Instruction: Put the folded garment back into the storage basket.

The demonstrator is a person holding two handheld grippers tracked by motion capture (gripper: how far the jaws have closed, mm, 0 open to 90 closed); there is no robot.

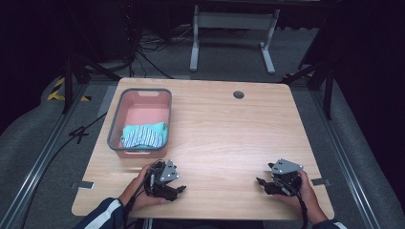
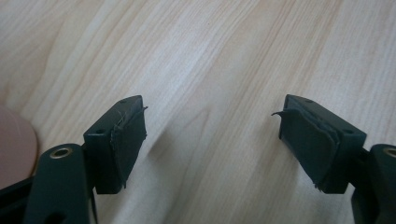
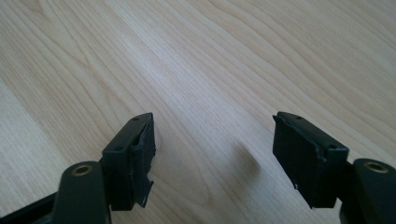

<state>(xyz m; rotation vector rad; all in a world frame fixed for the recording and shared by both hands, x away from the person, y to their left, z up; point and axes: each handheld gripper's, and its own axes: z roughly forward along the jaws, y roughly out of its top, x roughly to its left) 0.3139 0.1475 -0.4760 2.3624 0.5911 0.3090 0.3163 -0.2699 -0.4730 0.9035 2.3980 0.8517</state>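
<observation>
The left gripper [image 2: 212,140] is seen from just behind its two black jaws, which rise from the bottom corners and stand wide apart with nothing between them. Each jaw carries a dark rubber pad [image 2: 128,140] whose edges are frayed and peeling a little. Beneath them lies a pale wooden table [image 2: 205,56] with grain running diagonally, and a curved pink edge [image 2: 16,144] shows at the far left, just beside the left-hand jaw.

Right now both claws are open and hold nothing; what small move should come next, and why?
Probably swing the left claw toward the pink basket and the striped cloth lying in it. The basket stands just beyond that hand, while the right claw sits far off over bare table.
</observation>
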